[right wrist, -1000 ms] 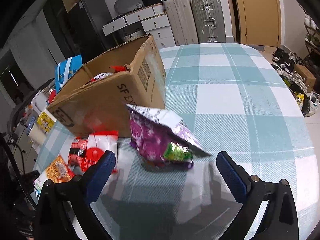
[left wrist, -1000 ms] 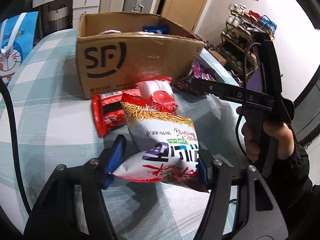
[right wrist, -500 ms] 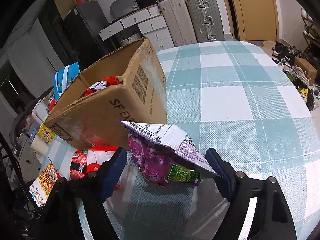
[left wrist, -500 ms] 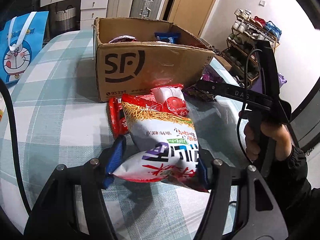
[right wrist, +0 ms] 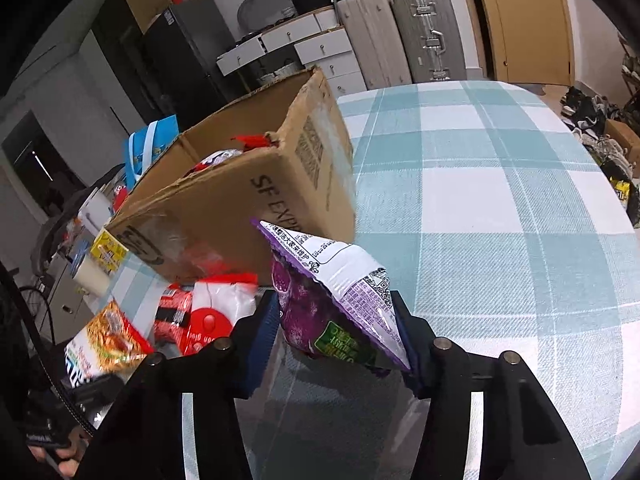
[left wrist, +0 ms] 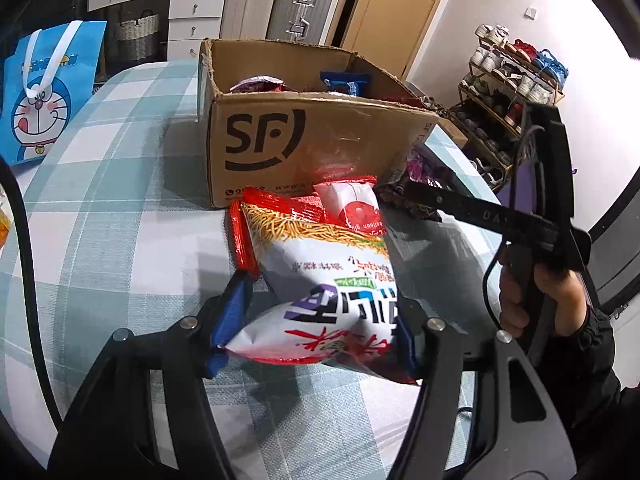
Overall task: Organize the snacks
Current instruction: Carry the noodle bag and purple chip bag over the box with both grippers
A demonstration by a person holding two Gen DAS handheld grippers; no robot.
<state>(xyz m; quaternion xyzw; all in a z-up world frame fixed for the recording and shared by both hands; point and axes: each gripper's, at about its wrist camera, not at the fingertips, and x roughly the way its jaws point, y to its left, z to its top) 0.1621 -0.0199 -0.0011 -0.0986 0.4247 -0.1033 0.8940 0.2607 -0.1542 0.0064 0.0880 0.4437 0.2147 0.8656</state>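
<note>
My left gripper (left wrist: 316,334) is shut on a white and red noodle-snack bag (left wrist: 324,276) and holds it above the table, in front of the open cardboard SF box (left wrist: 304,144). The box holds several snack packs. My right gripper (right wrist: 336,332) is shut on a purple snack bag (right wrist: 332,300), beside the box's corner (right wrist: 256,200). A red pack (left wrist: 242,236) and a white and red pack (left wrist: 352,204) lie on the table against the box front. The right gripper also shows in the left wrist view (left wrist: 480,212).
The table has a teal and white checked cloth (right wrist: 480,208). A blue Doraemon bag (left wrist: 44,92) stands at the far left edge. Drawers and suitcases (left wrist: 276,4) line the back wall. A shoe rack (left wrist: 508,92) stands at the right.
My right gripper closed on the purple bag and lifted it. My left gripper rose and drew back with the noodle-snack bag, so more of the box's inside shows.
</note>
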